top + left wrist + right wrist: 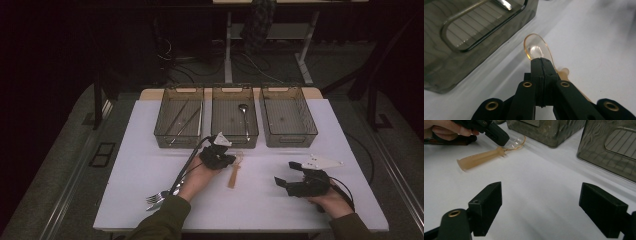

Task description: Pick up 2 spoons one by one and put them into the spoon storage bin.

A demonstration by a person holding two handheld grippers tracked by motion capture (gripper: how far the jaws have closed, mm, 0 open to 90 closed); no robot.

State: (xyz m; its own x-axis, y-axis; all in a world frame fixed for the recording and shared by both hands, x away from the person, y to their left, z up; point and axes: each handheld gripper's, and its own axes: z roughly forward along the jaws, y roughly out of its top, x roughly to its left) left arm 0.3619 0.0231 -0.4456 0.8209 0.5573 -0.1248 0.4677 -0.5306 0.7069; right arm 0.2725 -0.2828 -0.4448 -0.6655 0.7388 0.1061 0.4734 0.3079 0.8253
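The left gripper (541, 65) was closed on the plastic spoon (537, 48); the right gripper (540, 210) stood wide open, holding nothing.

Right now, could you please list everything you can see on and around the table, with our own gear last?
Table: one, white, centre.
Bins: three, smoky transparent, in a row at the far edge.
Metal spoon: one, silver, in the middle bin.
Long utensils: silver, in the left bin; count unclear.
Forks: silver, near left edge; count unclear.
Plastic spoon: one, amber, on the table before the middle bin.
Left gripper: black, shut on the plastic spoon.
Right gripper: black, open, over bare table.
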